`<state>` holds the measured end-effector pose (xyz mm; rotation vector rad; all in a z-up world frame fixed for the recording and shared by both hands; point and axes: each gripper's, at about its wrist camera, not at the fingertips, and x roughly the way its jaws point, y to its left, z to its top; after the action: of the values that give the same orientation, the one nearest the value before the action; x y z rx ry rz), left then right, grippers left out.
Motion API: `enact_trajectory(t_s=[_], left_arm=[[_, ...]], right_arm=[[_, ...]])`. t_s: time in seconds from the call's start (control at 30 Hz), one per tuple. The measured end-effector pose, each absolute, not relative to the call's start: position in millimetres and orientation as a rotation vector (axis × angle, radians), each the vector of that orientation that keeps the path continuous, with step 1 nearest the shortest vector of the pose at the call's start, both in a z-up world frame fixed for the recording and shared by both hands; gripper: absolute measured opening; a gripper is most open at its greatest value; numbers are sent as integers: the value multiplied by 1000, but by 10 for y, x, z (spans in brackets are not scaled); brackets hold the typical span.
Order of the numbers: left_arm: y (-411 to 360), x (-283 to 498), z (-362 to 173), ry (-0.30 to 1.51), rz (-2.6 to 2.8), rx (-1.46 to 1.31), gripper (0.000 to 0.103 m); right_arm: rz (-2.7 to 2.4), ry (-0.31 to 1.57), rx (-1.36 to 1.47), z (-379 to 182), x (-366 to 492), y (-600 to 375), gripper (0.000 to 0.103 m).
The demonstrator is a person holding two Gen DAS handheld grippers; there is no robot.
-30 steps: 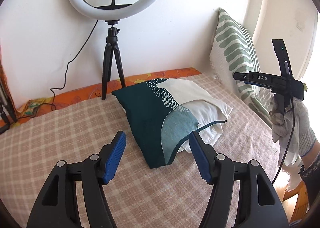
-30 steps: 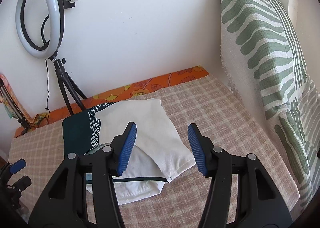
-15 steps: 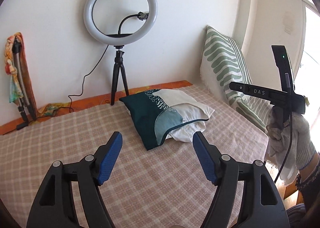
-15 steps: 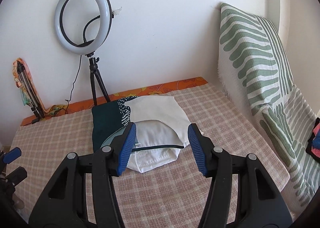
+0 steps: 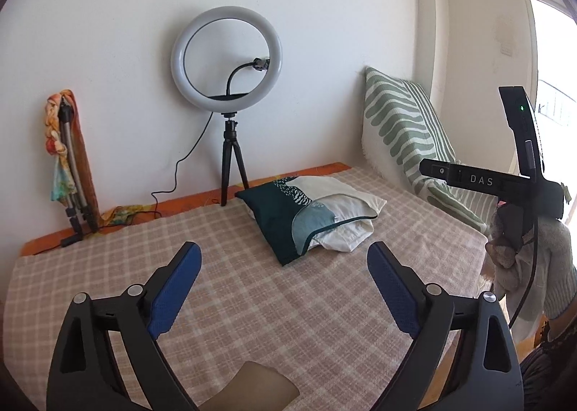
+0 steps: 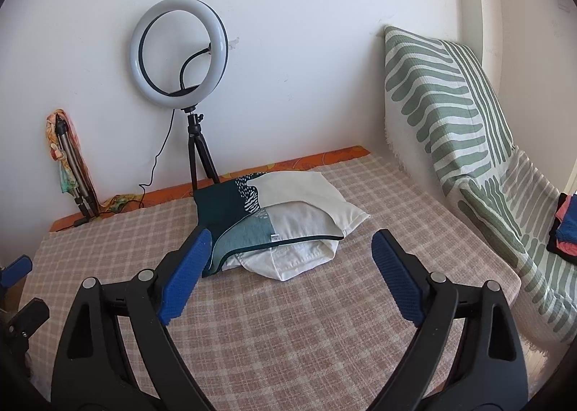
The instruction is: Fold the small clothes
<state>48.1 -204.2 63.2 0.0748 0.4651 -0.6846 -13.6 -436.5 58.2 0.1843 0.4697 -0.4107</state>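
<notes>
checked bedspread [image 5: 252, 303], folded garment [image 6: 274, 220] (far edge)

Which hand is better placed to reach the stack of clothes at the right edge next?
Right, probably. The stack of clothes shows only in the right wrist view, beside the striped cushion. The right hand-held gripper is empty, its jaws opening. The folded garment lies apart from both.

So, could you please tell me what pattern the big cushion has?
Cushion: white with green wavy stripes, clearest in the right wrist view.

black claw [image 5: 283, 263], blue pads [image 5: 176, 288], knit glove [image 5: 533, 259].
</notes>
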Motion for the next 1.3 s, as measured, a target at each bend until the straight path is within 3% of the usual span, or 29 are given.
enact_trajectory(t_s=[0.1, 1.3], left_arm=[[-1983, 438, 638, 452, -668, 51, 103], [-1847, 231, 662, 393, -559, 117, 103]], right_arm=[[-442, 433, 178, 586, -189, -4320, 103], [-474, 359, 121, 595, -257, -4080, 103]])
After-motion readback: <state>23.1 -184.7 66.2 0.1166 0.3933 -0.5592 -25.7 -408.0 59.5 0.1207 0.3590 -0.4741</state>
